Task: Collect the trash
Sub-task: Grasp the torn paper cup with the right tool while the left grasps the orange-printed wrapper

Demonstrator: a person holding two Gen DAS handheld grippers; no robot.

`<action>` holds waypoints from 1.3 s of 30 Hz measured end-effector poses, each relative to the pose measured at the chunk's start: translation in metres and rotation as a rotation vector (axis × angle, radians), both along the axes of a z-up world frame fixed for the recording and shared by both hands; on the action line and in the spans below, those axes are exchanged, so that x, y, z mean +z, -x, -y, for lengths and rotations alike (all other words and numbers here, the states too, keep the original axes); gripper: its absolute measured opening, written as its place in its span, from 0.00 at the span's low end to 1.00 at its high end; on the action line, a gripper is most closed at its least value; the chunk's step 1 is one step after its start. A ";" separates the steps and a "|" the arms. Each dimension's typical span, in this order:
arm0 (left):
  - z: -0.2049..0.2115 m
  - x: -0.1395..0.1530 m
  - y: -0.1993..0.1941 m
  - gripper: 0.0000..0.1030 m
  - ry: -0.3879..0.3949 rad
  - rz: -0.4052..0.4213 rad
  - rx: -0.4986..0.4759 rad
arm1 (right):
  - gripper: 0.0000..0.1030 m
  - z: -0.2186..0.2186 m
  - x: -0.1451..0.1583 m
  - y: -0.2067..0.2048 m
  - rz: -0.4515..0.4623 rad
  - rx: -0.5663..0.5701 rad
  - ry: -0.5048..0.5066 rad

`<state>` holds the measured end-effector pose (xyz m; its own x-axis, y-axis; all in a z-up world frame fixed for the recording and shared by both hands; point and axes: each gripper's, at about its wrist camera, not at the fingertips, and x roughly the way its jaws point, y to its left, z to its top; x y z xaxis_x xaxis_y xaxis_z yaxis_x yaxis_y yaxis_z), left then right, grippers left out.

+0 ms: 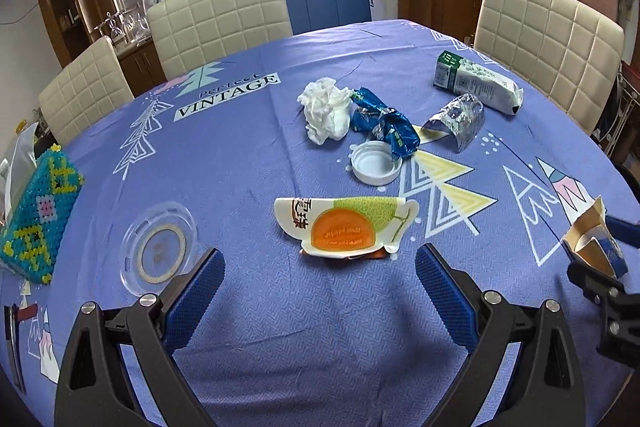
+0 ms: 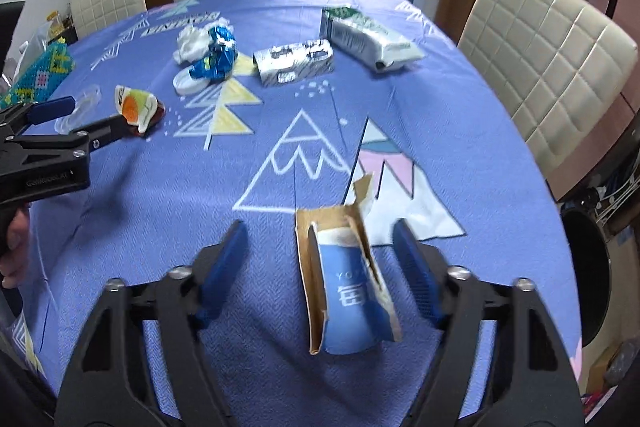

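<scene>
Round table under a blue patterned tablecloth, cream quilted chairs standing along its far edge. Left edge: a beaded tissue-box cover in teal and yellow is sitting there, with a clear plastic lid lying flat just inside it. Left gripper is hovering over the near part of the cloth, its blue pads spread wide and gripping nothing; a folded melon-print wrapper is lying just ahead of them, untouched. Centre: a white bottle cap is resting open side up, touching a crumpled blue foil wrapper, which is lying against a wad of white tissue. Toward the far right edge: a crushed silver foil pouch and a green-and-white milk carton are lying on their sides, near each other. Near right edge: a torn blue-and-brown paper carton is standing between the pads of the right gripper, closer to the right pad; whether either pad is touching it cannot be told, and a clear gap is showing on the left.
</scene>
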<state>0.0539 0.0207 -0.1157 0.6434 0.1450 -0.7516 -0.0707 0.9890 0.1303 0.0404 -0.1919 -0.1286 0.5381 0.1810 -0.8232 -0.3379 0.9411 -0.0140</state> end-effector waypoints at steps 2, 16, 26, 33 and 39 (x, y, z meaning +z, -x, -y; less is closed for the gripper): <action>0.000 -0.003 -0.002 0.91 0.002 -0.008 0.001 | 0.36 0.001 -0.004 -0.003 -0.020 0.002 -0.007; 0.002 -0.018 -0.045 0.91 -0.006 -0.031 -0.029 | 0.34 -0.011 0.010 -0.030 0.000 0.029 0.008; -0.006 -0.023 -0.061 0.71 0.053 -0.036 -0.051 | 0.34 -0.022 0.003 -0.054 -0.008 0.034 -0.003; 0.001 -0.020 -0.061 0.66 0.044 -0.023 -0.063 | 0.34 -0.023 0.003 -0.059 -0.003 0.037 0.002; 0.012 -0.011 -0.056 0.66 0.021 -0.001 -0.091 | 0.34 -0.015 0.008 -0.055 0.014 0.025 0.000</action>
